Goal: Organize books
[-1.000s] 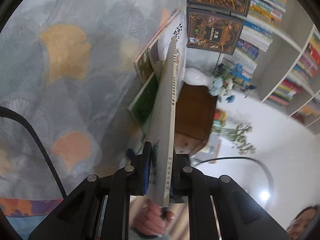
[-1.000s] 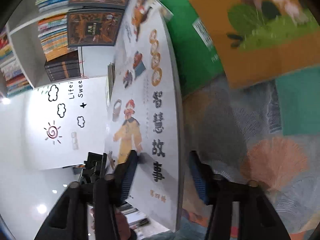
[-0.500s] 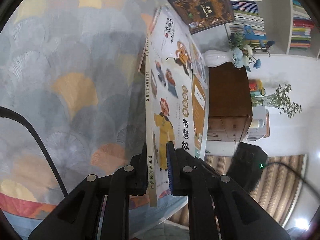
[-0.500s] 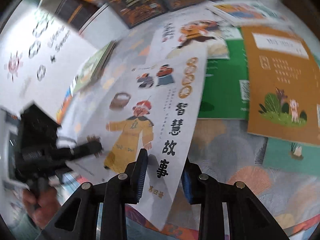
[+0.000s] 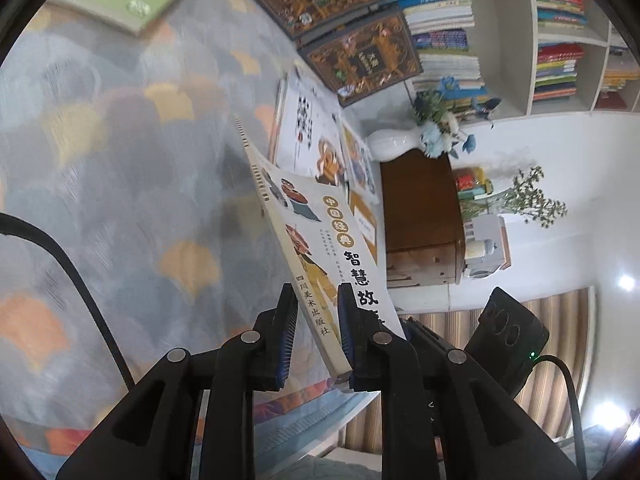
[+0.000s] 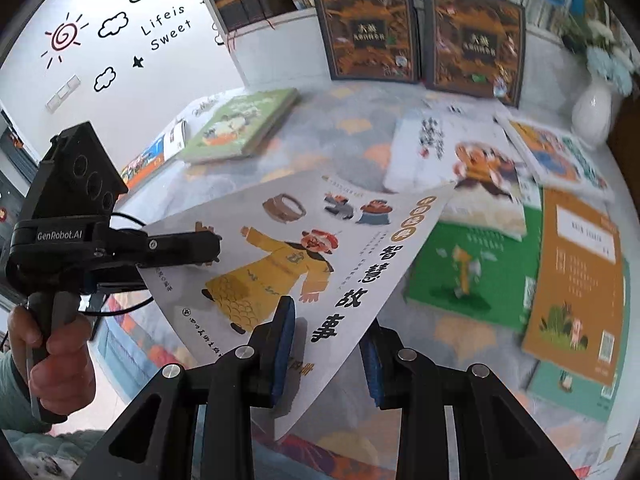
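A cloth patterned with grey and orange fans covers the surface, with a white wall and a full bookshelf behind it.

Nearest, at the lower middle of the right wrist view, the right gripper has just been closing and grips the lower corner of the picture book, one pad on the cover and the other under its edge. The book is raised above the cloth with its cover facing up. Its long axis runs from the lower middle of the frame towards the upper right, where the far corner points.

At the left of that view a hand carries the left gripper at the book's spine side. In the left wrist view the spine runs from the jaws at the bottom centre up and to the left. These jaws have just been opening. The spine stands between them, against the right-hand pad, with a gap to the other.

Beyond the book, flat on the cloth, lie a green book, an orange book overlapping it at the right, and a white book further back. A green picture book lies apart at the upper left.

Furthest back, two dark ornate books lean upright against the shelf, and a white vase stands at the upper right.
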Demonstrator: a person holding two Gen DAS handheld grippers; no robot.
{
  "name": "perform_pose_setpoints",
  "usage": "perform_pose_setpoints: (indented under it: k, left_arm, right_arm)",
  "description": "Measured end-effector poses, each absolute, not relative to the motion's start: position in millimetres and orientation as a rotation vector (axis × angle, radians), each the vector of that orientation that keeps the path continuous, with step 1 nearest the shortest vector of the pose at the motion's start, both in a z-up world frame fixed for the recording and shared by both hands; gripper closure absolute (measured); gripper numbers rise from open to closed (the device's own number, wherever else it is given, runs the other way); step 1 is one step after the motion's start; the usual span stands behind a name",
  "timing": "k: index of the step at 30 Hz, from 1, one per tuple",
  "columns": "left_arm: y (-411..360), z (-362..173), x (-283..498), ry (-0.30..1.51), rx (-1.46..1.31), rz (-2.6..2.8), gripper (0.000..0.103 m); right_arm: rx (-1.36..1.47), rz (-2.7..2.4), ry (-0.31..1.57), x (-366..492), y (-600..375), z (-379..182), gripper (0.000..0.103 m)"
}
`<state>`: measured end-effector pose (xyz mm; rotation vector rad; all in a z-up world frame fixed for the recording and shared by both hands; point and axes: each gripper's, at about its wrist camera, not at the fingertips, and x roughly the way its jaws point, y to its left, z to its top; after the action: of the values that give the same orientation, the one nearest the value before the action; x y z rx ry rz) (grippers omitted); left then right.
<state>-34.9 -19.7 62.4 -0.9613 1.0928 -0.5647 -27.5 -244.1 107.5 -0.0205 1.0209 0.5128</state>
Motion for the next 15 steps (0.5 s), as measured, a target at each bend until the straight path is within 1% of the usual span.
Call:
perform_pose_setpoints:
  k: [9, 15]
  left_arm:
    - [68, 85, 2, 0.975, -0.984, -0.554, 0.087]
    - [136, 90, 28, 0.908, -0.962, -0.481, 0.087]
  right_arm:
    - [-0.038, 0.542, 0.939, 12, -162, 134, 0.073]
    - [-0.037, 0.596, 0.925, 55, -89, 133, 0.073]
